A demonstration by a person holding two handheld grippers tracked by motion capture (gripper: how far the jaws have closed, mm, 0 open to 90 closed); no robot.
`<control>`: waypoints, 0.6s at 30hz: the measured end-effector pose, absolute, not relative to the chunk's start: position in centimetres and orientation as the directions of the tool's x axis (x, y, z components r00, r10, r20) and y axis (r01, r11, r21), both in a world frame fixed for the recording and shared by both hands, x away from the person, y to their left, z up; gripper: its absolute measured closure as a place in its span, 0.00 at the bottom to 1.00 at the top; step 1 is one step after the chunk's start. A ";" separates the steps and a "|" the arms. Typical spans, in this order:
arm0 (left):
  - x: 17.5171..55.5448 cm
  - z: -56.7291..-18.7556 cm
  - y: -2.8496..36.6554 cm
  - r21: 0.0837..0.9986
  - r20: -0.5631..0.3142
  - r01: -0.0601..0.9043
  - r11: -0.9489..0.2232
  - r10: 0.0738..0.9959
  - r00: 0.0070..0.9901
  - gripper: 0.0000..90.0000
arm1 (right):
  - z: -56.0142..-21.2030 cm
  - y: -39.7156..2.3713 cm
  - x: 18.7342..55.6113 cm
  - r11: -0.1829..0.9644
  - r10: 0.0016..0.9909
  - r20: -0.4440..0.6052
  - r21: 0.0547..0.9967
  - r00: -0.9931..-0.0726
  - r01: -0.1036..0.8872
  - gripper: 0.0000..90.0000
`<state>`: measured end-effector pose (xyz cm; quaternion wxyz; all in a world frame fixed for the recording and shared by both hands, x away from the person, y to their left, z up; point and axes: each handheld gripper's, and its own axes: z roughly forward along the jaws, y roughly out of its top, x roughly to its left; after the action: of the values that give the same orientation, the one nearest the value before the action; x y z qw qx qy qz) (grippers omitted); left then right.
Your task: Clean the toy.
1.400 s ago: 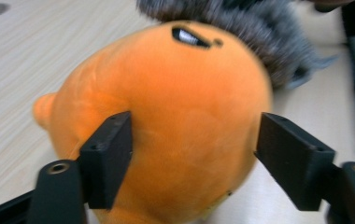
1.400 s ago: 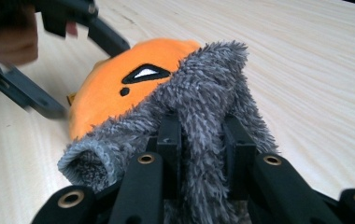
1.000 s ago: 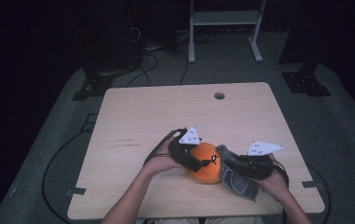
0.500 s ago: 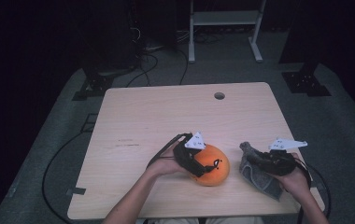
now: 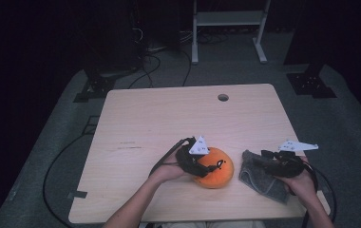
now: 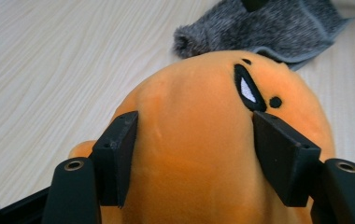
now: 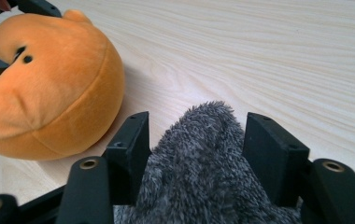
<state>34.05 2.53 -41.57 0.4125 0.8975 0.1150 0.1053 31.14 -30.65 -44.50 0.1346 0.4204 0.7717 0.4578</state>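
Dark room w/ cables on the floor and a white frame stand at the back; pale wood table (image 5: 169,123) in the middle, small round hole (image 5: 223,97) near its far edge.

Orange plush (image 5: 215,170) is my landmark. It sits on the table near the front edge, roughly mid-width, black-and-white stitched mark on top.

Left gripper (image 5: 198,164) lies over the plush from its left side. Its jaws have just been closing; in the left gripper view both pads sit against the plush (image 6: 199,140), one on each flank, fabric bulging up btwn them, so I'm clamped on it.

Grey fuzzy cloth (image 5: 261,176) lies just right of the plush, close but apart from it, a strip of bare wood btwn them. Right gripper (image 5: 267,162) sits on the cloth's far-right part, my hand behind it. Its jaws have just been opening; in the right gripper view they stand apart w/ a hump of the cloth (image 7: 203,158) rising btwn them. Left pad is right by the fuzz, right pad has a slight gap, no squeeze. The plush (image 7: 49,88) shows left of the cloth there, w/ a left gripper jaw tip on it.
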 end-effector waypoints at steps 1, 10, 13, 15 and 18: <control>34.0 -41.3 2.6 0.772 0.082 0.130 -0.622 0.300 0.951 0.39 | -44.6 -30.8 31.1 0.223 0.771 0.182 0.821 -0.610 0.526 0.43; 33.9 -39.8 3.2 0.794 0.080 0.142 -0.591 0.333 0.939 0.47 | -44.5 -30.9 31.0 0.195 0.784 0.174 0.842 -0.595 0.503 0.42; 34.6 -39.5 3.9 0.810 0.066 0.169 -0.562 0.373 0.926 0.47 | -44.5 -30.8 31.0 0.200 0.786 0.173 0.838 -0.594 0.508 0.42; 35.1 -39.3 4.4 0.816 0.075 0.172 -0.552 0.396 0.915 0.47 | -44.5 -30.8 31.0 0.199 0.785 0.173 0.838 -0.595 0.507 0.42; 36.0 -39.0 4.9 0.814 0.108 0.176 -0.554 0.442 0.891 0.47 | -44.4 -30.6 31.0 0.182 0.782 0.180 0.850 -0.597 0.494 0.43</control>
<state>35.98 4.89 -39.05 0.4374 0.8683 0.1781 0.1517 30.96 -30.62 -44.38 0.1499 0.4232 0.7540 0.4795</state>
